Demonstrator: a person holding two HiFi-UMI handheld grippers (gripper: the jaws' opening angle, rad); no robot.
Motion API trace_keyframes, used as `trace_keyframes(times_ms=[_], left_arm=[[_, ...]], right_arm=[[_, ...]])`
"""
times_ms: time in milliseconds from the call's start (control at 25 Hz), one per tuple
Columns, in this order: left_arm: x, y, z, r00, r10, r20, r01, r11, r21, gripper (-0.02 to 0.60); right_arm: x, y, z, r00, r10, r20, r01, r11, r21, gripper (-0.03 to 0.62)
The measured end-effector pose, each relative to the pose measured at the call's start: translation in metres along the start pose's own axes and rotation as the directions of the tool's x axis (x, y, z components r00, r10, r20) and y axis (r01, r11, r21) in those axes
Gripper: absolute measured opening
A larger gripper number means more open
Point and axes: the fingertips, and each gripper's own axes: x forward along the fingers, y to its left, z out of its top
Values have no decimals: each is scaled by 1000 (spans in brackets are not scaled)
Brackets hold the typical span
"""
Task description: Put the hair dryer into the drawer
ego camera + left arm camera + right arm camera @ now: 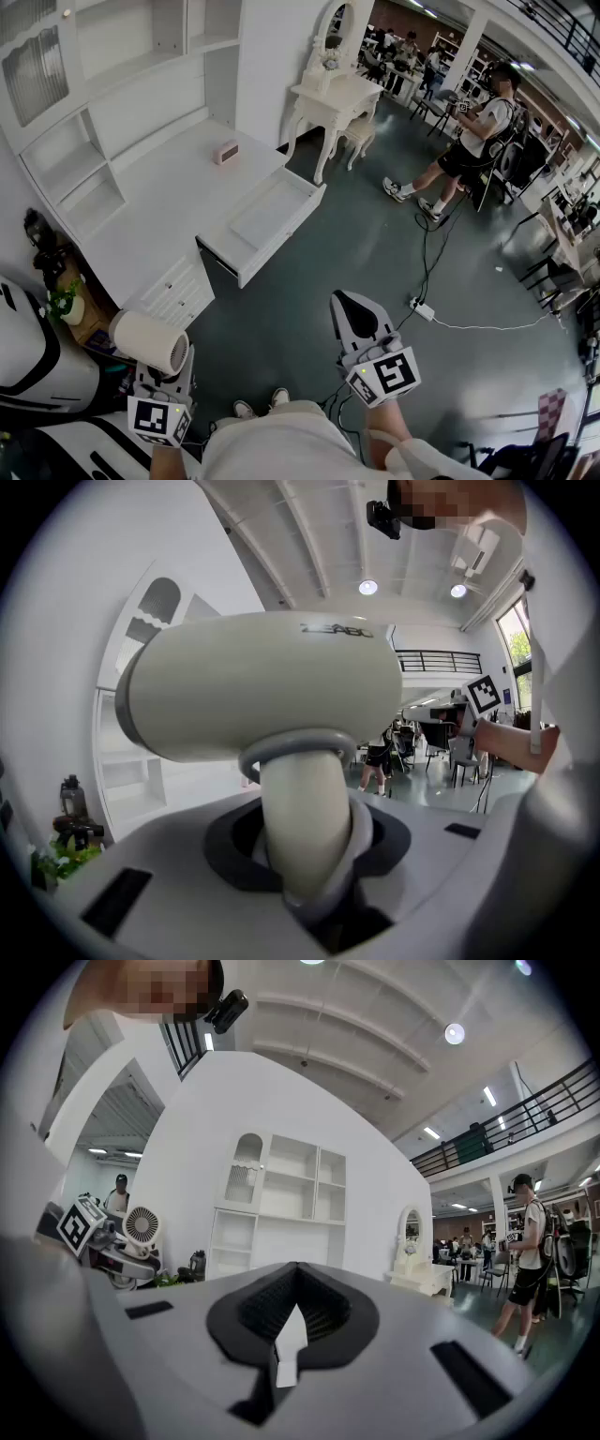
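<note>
Here the left gripper [165, 367], at the near left, has its fingers clenched on the handle of the dryer [148, 341], well apart from the open drawer [272, 217] of the white surface [159, 211]. The right gripper [351, 311] has its fingers pressed together, empty.

Only lettering: faint grey print on the hair dryer [272, 682] barrel, too smeared to spell out. Otherwise just square black-and-white codes on left gripper [161, 367] and right gripper [351, 305] cubes.
</note>
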Motion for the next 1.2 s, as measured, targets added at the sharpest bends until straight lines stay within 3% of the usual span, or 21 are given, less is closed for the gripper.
trace_keyframes(times_ms=[480,960,1200], left_arm=[[1,-12,-11,999,52,-3,-52,998,-21,140],[43,-30,-8,997,77,2,-77,997,-9,140],[65,-19,-16,996,79,-40,-80,997,-23,140]], right_arm=[[-11,-18,-13,999,48,-6,-47,997,61,9],[-3,-61,-38,996,86,1,-85,988,132,9],[28,-58,-53,993,118,-30,-112,982,150,9]])
